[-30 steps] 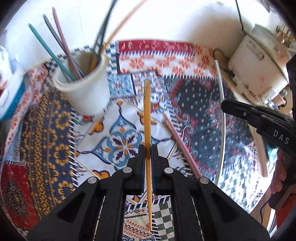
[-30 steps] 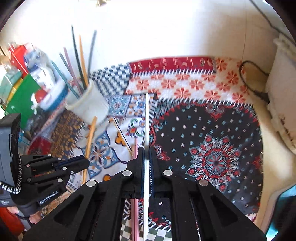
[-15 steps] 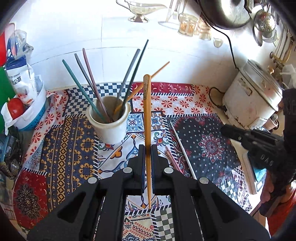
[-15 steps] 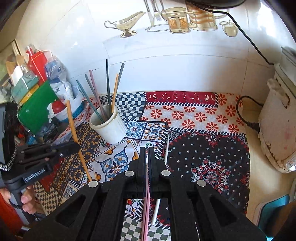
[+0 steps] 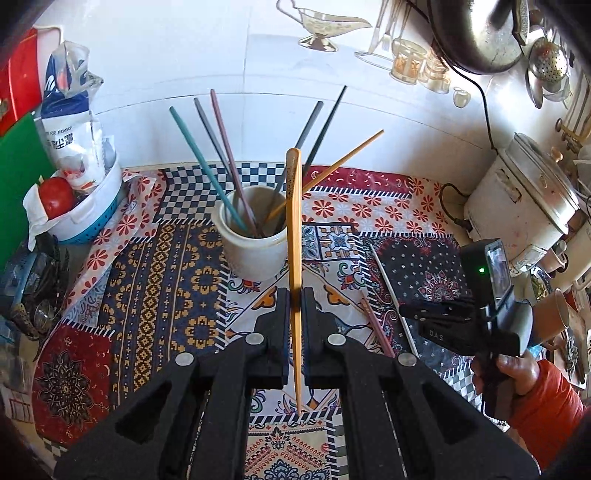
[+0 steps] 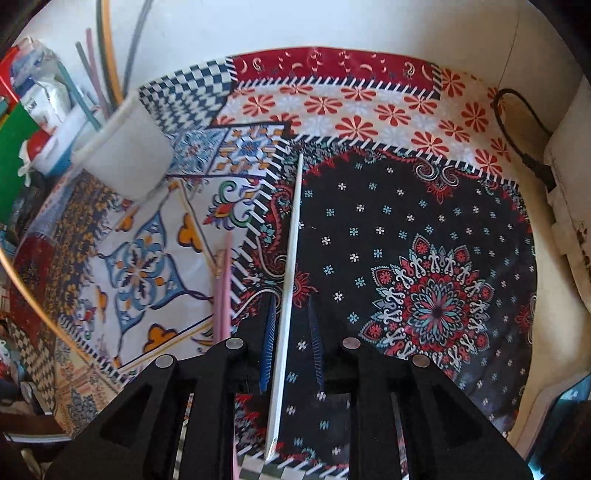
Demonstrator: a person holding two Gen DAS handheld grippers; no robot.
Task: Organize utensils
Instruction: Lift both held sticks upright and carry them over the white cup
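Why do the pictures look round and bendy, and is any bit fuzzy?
Left wrist view: fisheye lens bends the edges and darkens the corners; the cup looks sharp. Right wrist view: same bending; the cup at the edge looks smeared, the white chopstick clear.

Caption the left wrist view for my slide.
Left gripper clamps a yellow bamboo chopstick before a white ceramic cup.

1. I face a white tiled wall (image 5: 155, 66) printed with a gravy-boat and cutlery motif (image 5: 325, 27).
2. Below me, a patchwork-patterned tablecloth (image 5: 162, 295) covers the counter.
3. At my right stands a white electric rice cooker (image 5: 524, 199), its black power cord (image 5: 484, 107) running up the wall.
4. At my left, a green board (image 5: 18, 184) stands upright.
5. Daylight is bright and even.
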